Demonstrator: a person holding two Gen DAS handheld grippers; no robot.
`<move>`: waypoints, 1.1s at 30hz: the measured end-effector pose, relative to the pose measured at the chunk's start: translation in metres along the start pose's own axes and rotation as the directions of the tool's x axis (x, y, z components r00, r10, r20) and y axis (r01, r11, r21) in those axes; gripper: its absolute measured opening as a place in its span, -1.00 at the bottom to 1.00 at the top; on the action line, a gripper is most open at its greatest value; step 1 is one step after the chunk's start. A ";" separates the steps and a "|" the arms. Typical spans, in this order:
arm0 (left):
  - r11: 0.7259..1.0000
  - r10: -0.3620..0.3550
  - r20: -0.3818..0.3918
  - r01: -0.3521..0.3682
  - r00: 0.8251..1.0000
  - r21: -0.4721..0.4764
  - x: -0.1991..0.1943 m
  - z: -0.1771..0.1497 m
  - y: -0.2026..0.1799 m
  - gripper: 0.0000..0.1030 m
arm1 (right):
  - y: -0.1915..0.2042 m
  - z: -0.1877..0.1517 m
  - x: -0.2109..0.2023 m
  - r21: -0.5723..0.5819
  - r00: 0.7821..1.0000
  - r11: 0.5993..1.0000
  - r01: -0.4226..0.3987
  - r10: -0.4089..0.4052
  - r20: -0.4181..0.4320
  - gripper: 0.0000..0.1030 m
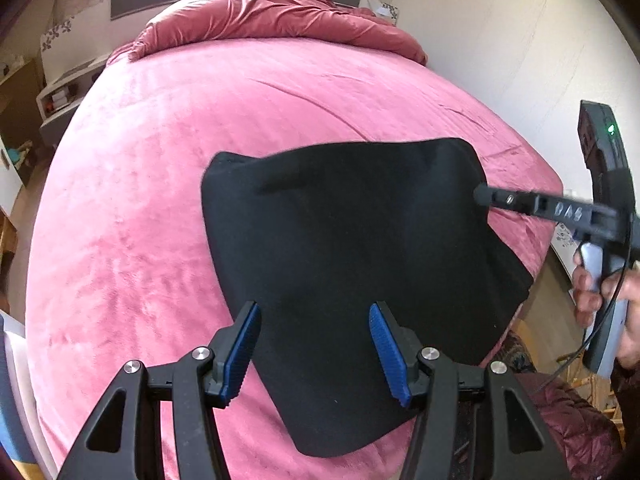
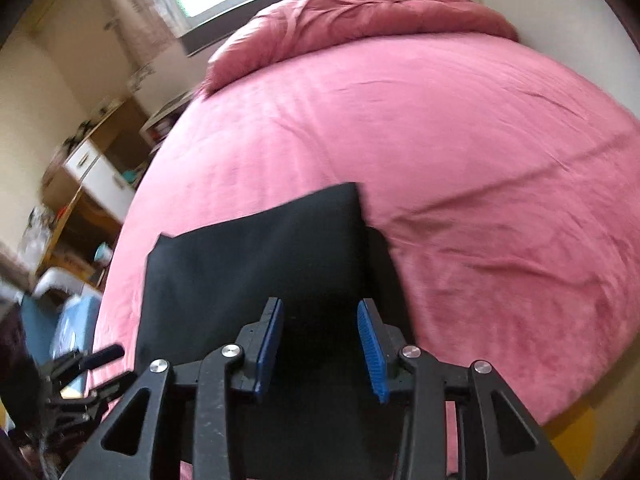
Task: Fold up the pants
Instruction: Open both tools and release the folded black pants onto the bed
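Note:
Black pants [image 1: 344, 240] lie folded into a compact flat shape on the pink bed cover [image 1: 160, 160], near the bed's front right corner. My left gripper [image 1: 314, 310] hovers over their near edge, open, with nothing between its blue pads. My right gripper [image 2: 320, 306] is over the same black pants [image 2: 248, 264], its pads apart and not pressing on the cloth. In the left wrist view the right gripper [image 1: 484, 194] reaches in from the right, its tips at the pants' right edge, with a person's hand [image 1: 592, 292] on its handle. The left gripper [image 2: 108, 354] shows at the lower left of the right wrist view.
A bunched dark pink duvet [image 1: 272, 12] lies at the head of the bed under a window. A white wall [image 1: 500, 60] runs along the bed's right side. Shelves and a desk [image 2: 96, 176] stand to the left. The pink bed cover [image 2: 480, 140] stretches wide beyond the pants.

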State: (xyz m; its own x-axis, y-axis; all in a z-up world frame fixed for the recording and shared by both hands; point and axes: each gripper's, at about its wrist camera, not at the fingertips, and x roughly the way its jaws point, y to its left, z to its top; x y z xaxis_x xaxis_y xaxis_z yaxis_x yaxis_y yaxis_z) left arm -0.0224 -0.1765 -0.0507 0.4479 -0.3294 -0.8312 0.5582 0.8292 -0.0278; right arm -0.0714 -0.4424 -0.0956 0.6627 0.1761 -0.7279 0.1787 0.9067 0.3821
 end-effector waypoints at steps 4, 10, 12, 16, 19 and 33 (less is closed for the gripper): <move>1.000 0.010 -0.025 -0.010 1.000 -0.024 0.008 0.001 0.006 0.12 | 0.005 -0.003 0.023 -0.031 0.997 0.998 0.052 -0.054 -0.052 -0.18; 0.996 0.004 -0.075 -0.011 0.997 -0.083 0.030 -0.001 0.013 0.13 | -0.020 -0.005 0.058 0.018 0.991 0.997 0.074 -0.072 -0.115 0.15; 0.995 -0.006 -0.082 -0.002 0.997 -0.104 0.036 -0.001 0.017 0.18 | -0.024 -0.006 0.064 0.022 0.990 0.996 0.082 -0.079 -0.117 0.27; 0.985 -0.034 -0.090 0.018 0.995 -0.170 0.042 -0.006 0.028 0.33 | -0.029 -0.009 0.074 0.031 0.991 0.996 0.080 -0.077 -0.110 0.40; 0.981 -0.043 -0.085 0.026 0.995 -0.191 0.041 -0.009 0.033 0.36 | -0.030 -0.009 0.074 0.022 0.992 0.997 0.078 -0.076 -0.103 0.43; 0.943 0.226 0.055 -0.204 0.973 -0.262 -0.018 -0.016 0.029 0.36 | 0.005 -0.026 0.004 -0.092 0.992 0.987 0.128 -0.128 0.005 0.50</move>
State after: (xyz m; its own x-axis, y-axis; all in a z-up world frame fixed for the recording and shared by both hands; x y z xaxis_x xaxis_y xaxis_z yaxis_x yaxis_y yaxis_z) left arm -0.0251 -0.1390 -0.0457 0.6005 -0.1579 -0.7839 0.2517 0.9678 -0.0021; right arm -0.0872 -0.4273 -0.1112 0.6379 0.0568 -0.7680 0.1941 0.9532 0.2317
